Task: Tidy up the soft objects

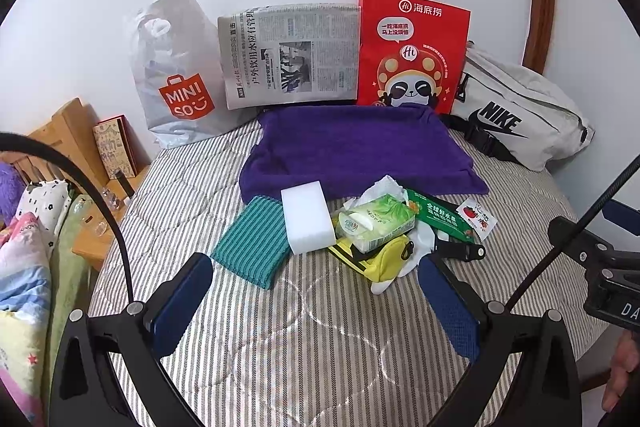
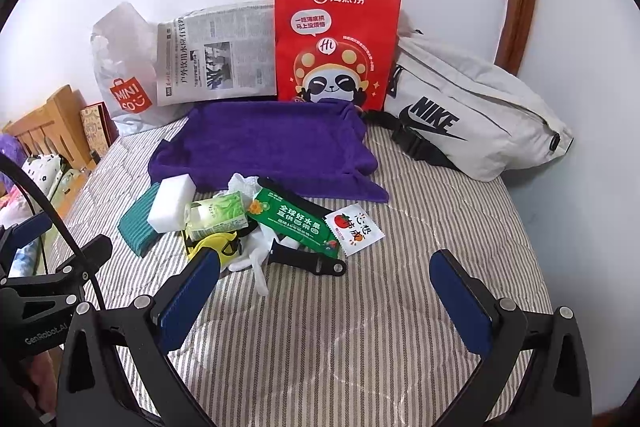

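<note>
Left gripper [image 1: 316,291] sits low in the left wrist view, jaws spread wide, nothing between the blue pads, hovering over the striped quilt [image 1: 320,347]. Right gripper [image 2: 324,291] is likewise spread wide and empty in the lower part of the right wrist view.

Soft items are heaped at frame centre. A purple towel [image 1: 352,151] lies flat on the quilt, its far edge against the bags along the wall. At its near edge a white sponge block [image 1: 307,217] rests partly on a teal ribbed cloth [image 1: 252,245]. Just right of the sponge lies a green tissue pack [image 1: 376,223], touching it, with crumpled white tissue [image 1: 384,189] behind. A yellow pouch [image 1: 380,259] sits under the tissue pack, toward the camera. Right of these lies a green printed packet [image 2: 292,225], with a small white sachet bearing a tomato picture [image 2: 354,229] touching its right end. A black strap-like piece [image 2: 308,261] lies in front of the packet; white plastic [image 2: 256,259] is bunched beside it.

Along the wall, left to right in the upper frame: a MINISO plastic bag [image 1: 172,79], a folded newspaper [image 1: 288,55], a red Haidilao paper bag [image 1: 412,55] standing upright, and a white Nike waist bag [image 1: 516,119] slumped at the right
</note>
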Demonstrator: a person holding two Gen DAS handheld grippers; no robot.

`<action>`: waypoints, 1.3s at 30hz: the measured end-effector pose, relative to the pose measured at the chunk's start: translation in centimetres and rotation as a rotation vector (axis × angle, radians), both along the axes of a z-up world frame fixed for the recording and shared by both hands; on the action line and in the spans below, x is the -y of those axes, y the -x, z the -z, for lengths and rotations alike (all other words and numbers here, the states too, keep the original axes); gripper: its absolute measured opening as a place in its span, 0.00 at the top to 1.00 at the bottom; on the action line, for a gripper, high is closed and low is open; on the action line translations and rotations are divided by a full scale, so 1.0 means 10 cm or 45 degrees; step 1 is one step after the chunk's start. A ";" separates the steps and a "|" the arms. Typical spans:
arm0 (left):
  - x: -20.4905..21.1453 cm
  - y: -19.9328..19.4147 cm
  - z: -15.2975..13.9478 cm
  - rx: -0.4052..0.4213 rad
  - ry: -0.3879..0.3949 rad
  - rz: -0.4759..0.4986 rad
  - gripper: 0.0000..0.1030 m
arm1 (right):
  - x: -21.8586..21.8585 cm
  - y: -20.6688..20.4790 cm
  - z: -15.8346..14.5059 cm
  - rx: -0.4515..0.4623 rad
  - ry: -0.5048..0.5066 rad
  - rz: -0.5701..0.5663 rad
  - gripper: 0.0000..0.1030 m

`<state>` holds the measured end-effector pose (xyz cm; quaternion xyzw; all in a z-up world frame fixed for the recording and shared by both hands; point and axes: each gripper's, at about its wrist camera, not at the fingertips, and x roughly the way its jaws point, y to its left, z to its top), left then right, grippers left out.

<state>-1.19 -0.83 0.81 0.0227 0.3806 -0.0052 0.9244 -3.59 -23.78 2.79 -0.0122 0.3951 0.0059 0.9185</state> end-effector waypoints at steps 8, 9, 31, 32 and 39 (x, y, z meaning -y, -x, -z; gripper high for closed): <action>0.00 0.01 0.01 0.001 -0.001 -0.002 0.00 | -0.01 0.01 0.00 0.002 -0.001 -0.004 0.00; 0.00 0.01 0.00 0.000 -0.002 -0.001 0.00 | -0.01 0.01 0.00 0.002 0.000 -0.004 0.00; 0.00 0.04 -0.05 0.005 -0.010 0.010 0.00 | -0.02 0.05 -0.02 0.008 0.001 -0.005 0.00; 0.00 0.04 -0.05 0.005 -0.010 0.010 0.00 | -0.01 0.05 -0.02 0.007 0.001 -0.004 0.00; -0.01 0.04 -0.04 0.007 -0.013 0.015 0.00 | -0.01 0.04 -0.03 0.004 0.001 -0.003 0.00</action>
